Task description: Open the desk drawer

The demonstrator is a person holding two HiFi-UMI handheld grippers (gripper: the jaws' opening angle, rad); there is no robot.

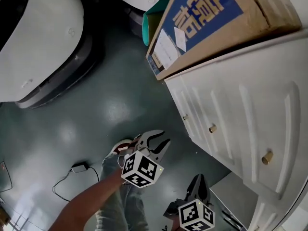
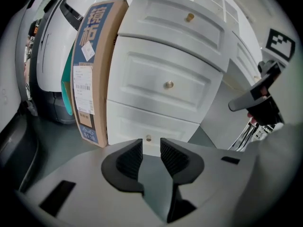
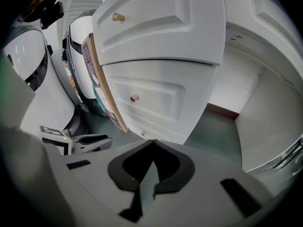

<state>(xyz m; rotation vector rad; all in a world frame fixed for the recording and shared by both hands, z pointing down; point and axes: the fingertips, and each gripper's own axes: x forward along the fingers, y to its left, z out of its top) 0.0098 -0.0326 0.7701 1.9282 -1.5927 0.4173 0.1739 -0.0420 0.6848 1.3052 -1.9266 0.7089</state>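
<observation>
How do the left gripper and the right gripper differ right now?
The left gripper has its jaws apart; the right gripper has its jaws shut tip to tip. The lowest drawer knob shows through the left gripper's gap; the right gripper leaves no gap. Both are empty, and neither touches the drawers.

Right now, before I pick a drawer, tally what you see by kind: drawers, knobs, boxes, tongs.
drawers: 3, stacked: top, middle, bottom
knobs: 3, one per drawer
cardboard box: 1, leaning against the drawers
tongs: 2: left tongs open, right tongs shut and empty
Total: 9
</observation>
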